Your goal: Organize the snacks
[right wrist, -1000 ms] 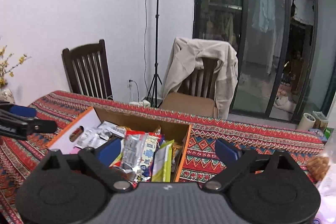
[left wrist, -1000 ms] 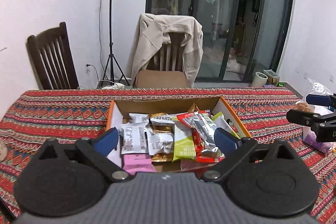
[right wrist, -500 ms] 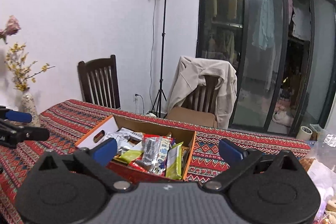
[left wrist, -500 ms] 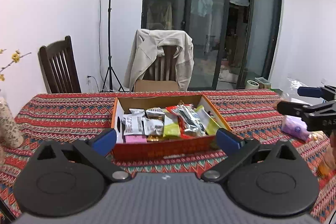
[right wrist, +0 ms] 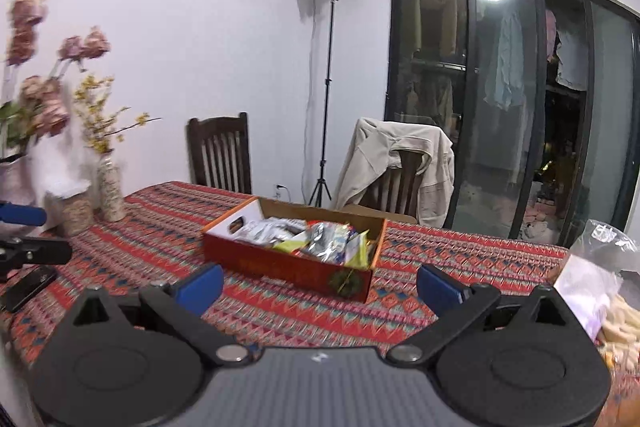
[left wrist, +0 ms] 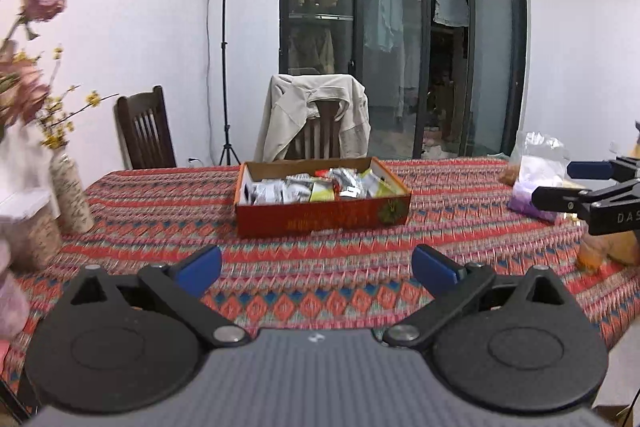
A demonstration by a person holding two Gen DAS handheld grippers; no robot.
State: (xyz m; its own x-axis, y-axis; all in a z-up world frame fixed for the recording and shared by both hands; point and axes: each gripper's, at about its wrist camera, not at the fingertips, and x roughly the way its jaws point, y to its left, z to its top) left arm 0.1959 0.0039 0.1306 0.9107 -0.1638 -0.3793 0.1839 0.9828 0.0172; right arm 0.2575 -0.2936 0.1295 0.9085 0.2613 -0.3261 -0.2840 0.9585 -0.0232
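A red cardboard box [left wrist: 320,217] [right wrist: 288,267] sits mid-table, filled with several snack packets [left wrist: 316,187] [right wrist: 320,239] in silver, green and white wrappers. My left gripper [left wrist: 316,269] hovers over the tablecloth well short of the box, open, nothing between its blue pads. My right gripper [right wrist: 320,285] is also open and empty, a little short of the box's near right corner. Each gripper shows at the edge of the other's view: the right gripper [left wrist: 568,183] and the left gripper [right wrist: 36,235].
A patterned red tablecloth [left wrist: 340,267] covers the table. Vases with flowers [left wrist: 70,191] [right wrist: 110,193] stand at the left. Clear bags of snacks [left wrist: 536,183] [right wrist: 600,279] lie at the right. A dark phone [right wrist: 26,287] lies left. Two chairs [left wrist: 316,131] and a light stand [left wrist: 226,67] are behind.
Both grippers have drawn back from the box, which was right under the fingers and now sits farther off. The vases and right-hand bags have come into view.
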